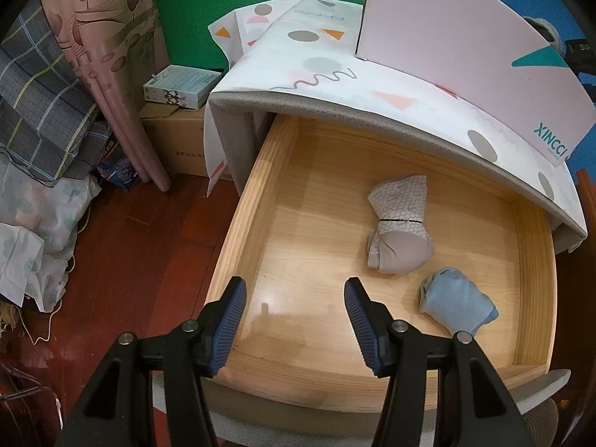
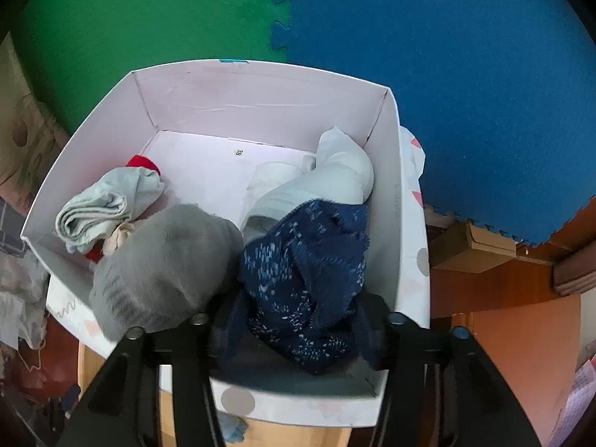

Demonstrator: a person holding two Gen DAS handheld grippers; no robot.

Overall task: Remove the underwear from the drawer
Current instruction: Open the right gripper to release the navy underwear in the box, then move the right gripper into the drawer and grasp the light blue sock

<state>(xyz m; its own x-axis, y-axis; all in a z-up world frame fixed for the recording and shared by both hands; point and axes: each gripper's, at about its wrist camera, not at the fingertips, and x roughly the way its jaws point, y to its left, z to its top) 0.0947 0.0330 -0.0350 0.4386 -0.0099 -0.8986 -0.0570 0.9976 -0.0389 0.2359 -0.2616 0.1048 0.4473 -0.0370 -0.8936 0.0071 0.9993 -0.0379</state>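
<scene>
While the left claw point(image 1: 295, 320) hangs wide open above the wooden drawer point(image 1: 253, 201), touching nothing, the right claw point(image 2: 298, 329) grips navy patterned underwear point(image 2: 305, 279) over the white box point(image 2: 89, 149).

Both pictures are round fisheye views, so straight edges bend and the corners go black. The left wrist view is bright and sharp. Soft light shines off the floor of the open light wooden drawer point(image 1: 320, 246), with a pale glare patch near its front edge and faint shadows there. The right wrist view is dimmer. The dark blue speckled cloth point(image 2: 309, 279) near the lens looks blurry, and the white cardboard box point(image 2: 260, 97) is bright at its back wall.
</scene>
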